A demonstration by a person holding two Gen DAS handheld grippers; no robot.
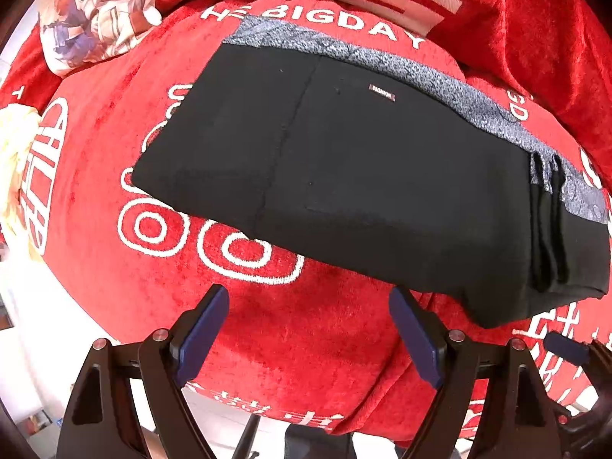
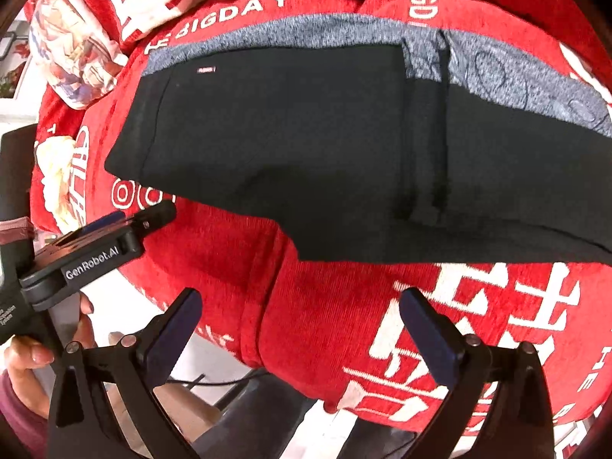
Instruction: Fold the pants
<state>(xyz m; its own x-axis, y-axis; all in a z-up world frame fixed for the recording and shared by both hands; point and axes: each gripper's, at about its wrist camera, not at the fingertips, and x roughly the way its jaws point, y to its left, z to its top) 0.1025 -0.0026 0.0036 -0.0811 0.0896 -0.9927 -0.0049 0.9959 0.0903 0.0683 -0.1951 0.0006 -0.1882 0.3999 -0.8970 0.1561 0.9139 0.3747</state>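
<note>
The black pants lie folded into a flat stack on the red printed cloth, with a small label near the far edge and a grey fleecy lining showing along the back. My left gripper hangs open over bare red cloth just in front of the stack, touching nothing. In the right wrist view the same pants spread across the middle, stacked folds showing toward the right. My right gripper stands wide open above the cloth near the pants' front edge, nothing between its fingers. The left gripper appears there at the left, held by a hand.
A patterned pillow lies at the back left, and a pale yellow cloth at the left edge. The red cloth with white lettering hangs over the front edge, with floor and a cable below.
</note>
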